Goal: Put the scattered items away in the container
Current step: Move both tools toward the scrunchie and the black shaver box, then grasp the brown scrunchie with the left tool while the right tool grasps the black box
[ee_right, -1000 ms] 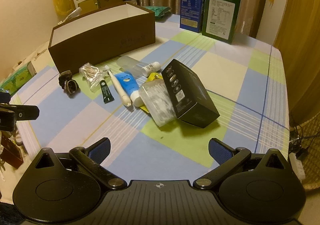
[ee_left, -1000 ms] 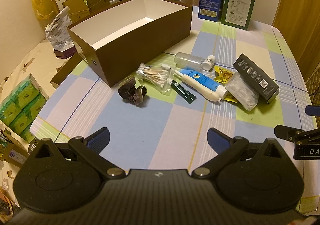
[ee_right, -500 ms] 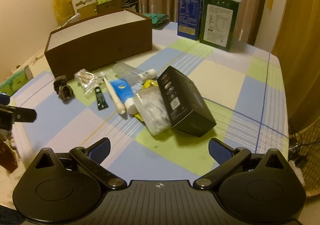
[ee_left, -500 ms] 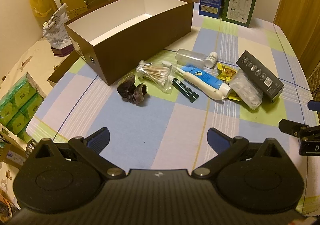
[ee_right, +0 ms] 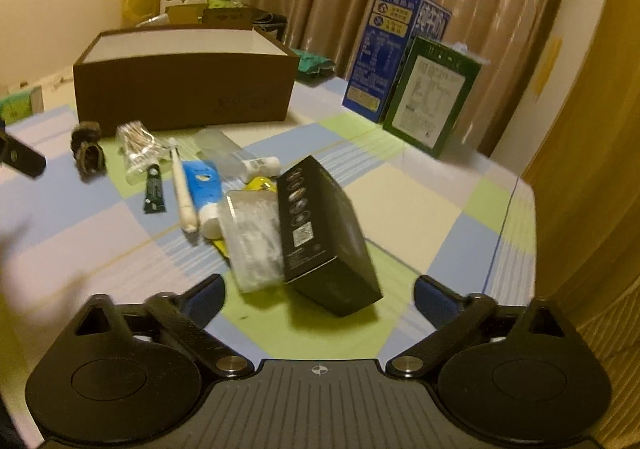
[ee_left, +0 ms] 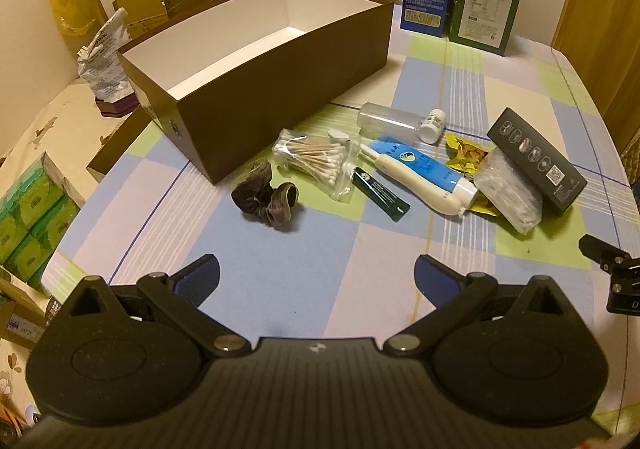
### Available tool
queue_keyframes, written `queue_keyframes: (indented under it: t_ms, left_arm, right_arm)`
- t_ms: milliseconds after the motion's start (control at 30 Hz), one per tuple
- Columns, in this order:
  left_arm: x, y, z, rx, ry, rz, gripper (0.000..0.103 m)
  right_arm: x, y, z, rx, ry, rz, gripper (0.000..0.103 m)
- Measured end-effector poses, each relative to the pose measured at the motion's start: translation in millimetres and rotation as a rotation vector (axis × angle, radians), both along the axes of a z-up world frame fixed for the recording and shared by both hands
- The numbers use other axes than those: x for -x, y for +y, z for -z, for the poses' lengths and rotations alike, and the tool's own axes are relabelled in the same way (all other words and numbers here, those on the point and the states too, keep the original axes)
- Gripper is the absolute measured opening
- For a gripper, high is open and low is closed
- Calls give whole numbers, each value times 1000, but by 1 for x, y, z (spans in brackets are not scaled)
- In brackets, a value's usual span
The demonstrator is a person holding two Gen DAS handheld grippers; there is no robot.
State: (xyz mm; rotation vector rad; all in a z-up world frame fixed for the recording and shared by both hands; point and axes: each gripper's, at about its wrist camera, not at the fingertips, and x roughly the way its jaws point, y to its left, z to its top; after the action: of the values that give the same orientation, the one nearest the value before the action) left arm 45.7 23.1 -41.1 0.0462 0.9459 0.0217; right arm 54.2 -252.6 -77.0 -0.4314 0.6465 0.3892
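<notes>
- The right claw (ee_right: 318, 291) is closing from wide with nothing between its jaws, hovering just near of the black box (ee_right: 324, 233), which is leaning tilted on a clear packet (ee_right: 254, 239) at the right end of the scatter.
- The left claw (ee_left: 316, 275) is standing wide and empty over bare table (ee_left: 320, 249), well near of the dark scrunchie (ee_left: 266, 199).
- The brown container (ee_left: 256, 105) is sitting open and looking empty at the far left, just beyond the items.
- The black box is looking stiff and light; taking it across its narrow sides seems best, though the smooth card may slip.
- The cotton-swab bag (ee_left: 316, 161), the clear packet and the yellow sachet (ee_left: 466, 149) are looking soft and crinkly, likely sliding under a pinch.
- The blue-and-white tube (ee_left: 420, 175), the small dark tube (ee_left: 380, 195) and the clear bottle (ee_left: 394, 119) are lying flat and may roll.
- Print on the blue carton (ee_right: 394, 61) and green carton (ee_right: 434, 93) at the far edge is showing but too small to read; the black box is showing a row of icons and a code square.
</notes>
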Motion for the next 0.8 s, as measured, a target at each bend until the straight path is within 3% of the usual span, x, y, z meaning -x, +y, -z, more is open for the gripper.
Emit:
queue_keyframes:
  t_ms: [433,533,567,633,800]
  left_arm:
    - [-38,3,21,11,55,22,102]
    - [-46,4,26,9,69,29,102]
    - [-48,4,27,8,73,30,102]
    - [-53,6,31,5,82,31,102]
    - [-60,9,39,-10,99,31,102]
  right_arm:
    - [-20,14,43,214,-88,-138,69]
    - [-25,18,51,249,-101,-157,58]
    - [-28,18,51,244,-91,-156,47]
    - [-34,14,47,201,-69,-127,45]
    - [-60,-14,23,-48,85,36,41]
